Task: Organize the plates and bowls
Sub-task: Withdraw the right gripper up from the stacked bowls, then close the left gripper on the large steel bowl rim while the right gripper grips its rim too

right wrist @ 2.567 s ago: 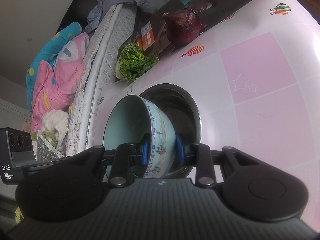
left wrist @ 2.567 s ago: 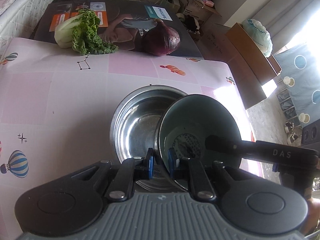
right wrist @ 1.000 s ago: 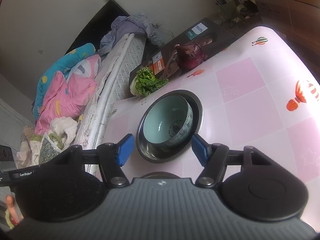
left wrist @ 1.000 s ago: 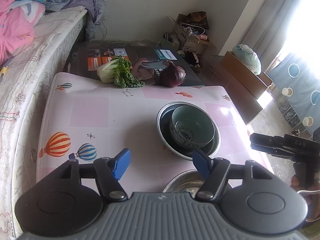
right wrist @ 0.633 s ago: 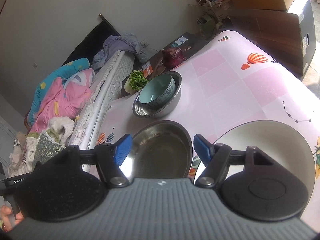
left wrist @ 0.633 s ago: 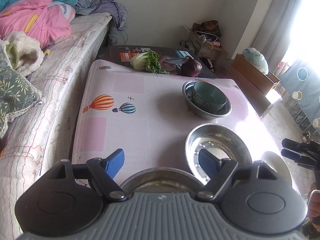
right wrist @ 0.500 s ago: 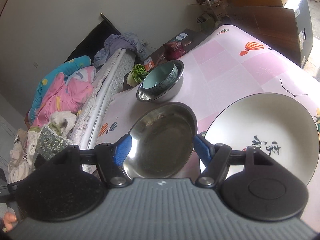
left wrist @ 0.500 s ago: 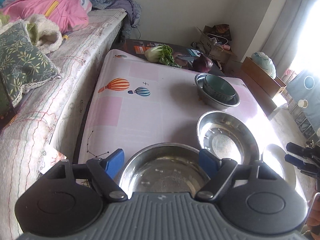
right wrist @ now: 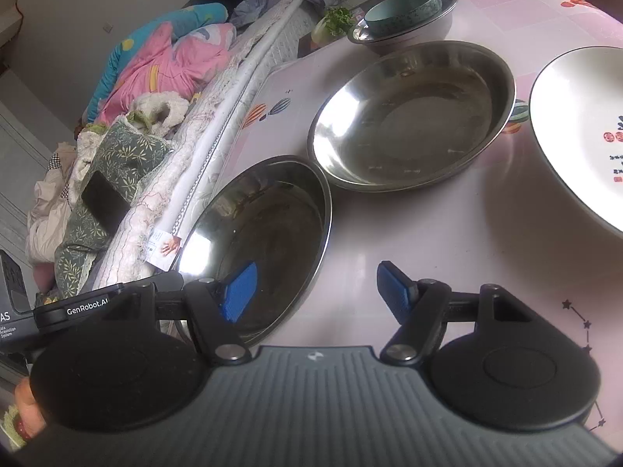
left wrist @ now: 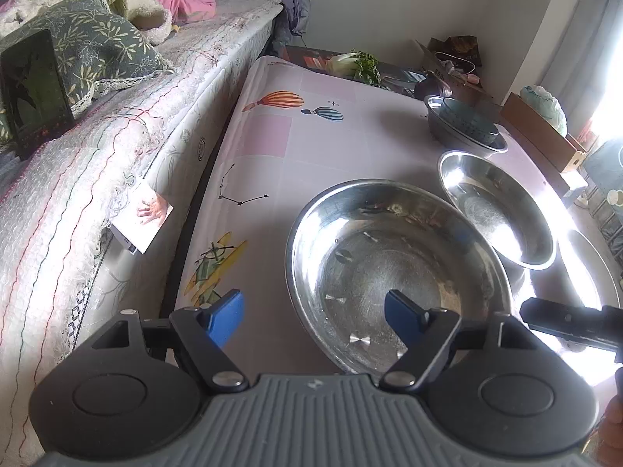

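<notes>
A wide steel bowl (left wrist: 397, 268) sits nearest on the pink table (left wrist: 272, 148). My left gripper (left wrist: 315, 317) hovers at its left rim, jaws closing, one pad over the inside and one outside, neither touching. My right gripper (right wrist: 317, 292) is open across the same bowl's (right wrist: 264, 233) right rim. Behind it lie a shallower steel dish (right wrist: 412, 113) and a white printed plate (right wrist: 576, 136). At the far end a teal ceramic bowl (right wrist: 405, 7) rests inside another steel bowl (right wrist: 432, 29).
A bed with a quilted mattress (left wrist: 97, 163) and piled bedding runs along the table's left side; a dark tablet (left wrist: 35, 89) leans on a pillow. Lettuce (left wrist: 358, 64) and a red onion (left wrist: 432, 85) lie beyond the table. Cardboard boxes (left wrist: 541, 132) stand at the right.
Both grippers let go of the teal bowl in the far steel bowl, opened, and drew back and down to the near steel bowl, which now fills the foreground.
</notes>
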Demonstrator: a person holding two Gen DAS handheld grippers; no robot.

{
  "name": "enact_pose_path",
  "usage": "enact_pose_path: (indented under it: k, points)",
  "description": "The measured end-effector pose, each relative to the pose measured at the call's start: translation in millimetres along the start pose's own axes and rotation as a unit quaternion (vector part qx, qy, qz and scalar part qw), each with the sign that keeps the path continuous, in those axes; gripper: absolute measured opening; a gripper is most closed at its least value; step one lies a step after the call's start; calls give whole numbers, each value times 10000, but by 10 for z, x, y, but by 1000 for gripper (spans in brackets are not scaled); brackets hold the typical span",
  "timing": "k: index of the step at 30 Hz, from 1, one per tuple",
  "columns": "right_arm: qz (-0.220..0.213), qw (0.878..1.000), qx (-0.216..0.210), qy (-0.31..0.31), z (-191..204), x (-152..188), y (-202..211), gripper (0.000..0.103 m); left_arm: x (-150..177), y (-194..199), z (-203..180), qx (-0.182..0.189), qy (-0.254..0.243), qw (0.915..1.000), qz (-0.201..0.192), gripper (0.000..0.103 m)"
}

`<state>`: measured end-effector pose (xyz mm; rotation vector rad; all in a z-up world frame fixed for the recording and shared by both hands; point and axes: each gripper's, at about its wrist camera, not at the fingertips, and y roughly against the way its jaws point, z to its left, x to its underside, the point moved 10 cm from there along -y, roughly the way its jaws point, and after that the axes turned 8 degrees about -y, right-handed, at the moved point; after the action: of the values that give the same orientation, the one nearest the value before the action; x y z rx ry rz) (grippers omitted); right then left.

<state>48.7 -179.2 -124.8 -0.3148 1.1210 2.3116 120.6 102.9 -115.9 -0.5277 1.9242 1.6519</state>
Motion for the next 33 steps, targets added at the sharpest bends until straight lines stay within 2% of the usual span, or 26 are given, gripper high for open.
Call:
enact_pose_path:
  k: [2, 4, 10, 15, 17, 22, 27, 33]
  points:
    - [146, 9998, 35, 152, 53, 27, -108, 68, 7, -52, 23, -19, -56, 10000, 13, 74]
    - [192, 9994, 91, 280, 87, -19, -188, 68, 2, -83, 43, -25, -79, 10000, -9, 72]
    - [137, 9999, 5, 93, 103, -135, -327, 66, 13, -206, 83, 68, 33, 10000, 44, 62]
    - [111, 9999, 21, -64, 74, -148, -447, 55, 41, -271, 65, 149, 45, 9998, 138, 49]
    - [91, 9999, 8, -99, 73, -162, -470, 51, 46, -288, 65, 149, 67, 9998, 139, 38]
    - [132, 9998, -22, -130, 73, -182, -513, 42, 35, -307, 59, 243, 168, 9994, 158, 23]
    - [176, 9998, -26, -99, 88, -174, -526, 37, 46, -305, 31, 238, 142, 9995, 180, 21]
    - [238, 9997, 27, -32, 86, -154, -501, 37, 86, -266, -7, 327, 136, 9991, 247, 21]
